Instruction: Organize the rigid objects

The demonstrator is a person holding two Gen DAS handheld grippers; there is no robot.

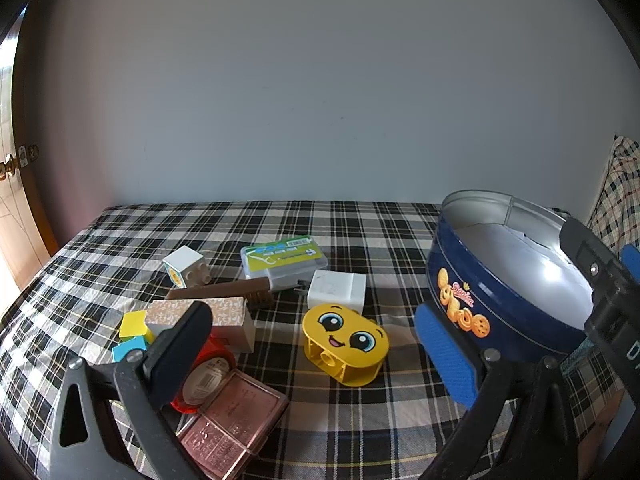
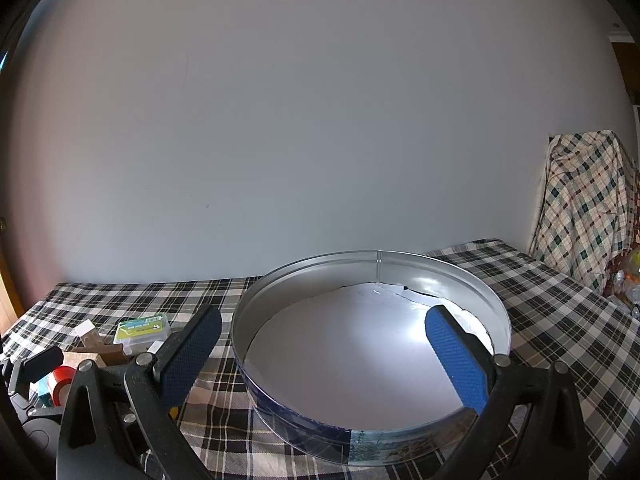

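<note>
Rigid objects cluster mid-bed: yellow face block (image 1: 346, 344), light and hard, best pinched across its flat sides by the wide-open left gripper (image 1: 316, 356). Right gripper (image 2: 324, 360), spread wide, straddles the empty tin's (image 2: 372, 258) near rim at the bed's right side.

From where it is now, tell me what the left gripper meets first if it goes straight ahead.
Probably the yellow smiley-face block, lying between the open left gripper's fingers; the white charger sits just behind it. Depth is uncertain.

Plaid-covered bed (image 1: 360, 224) with tin (image 1: 460, 280), toys
</note>
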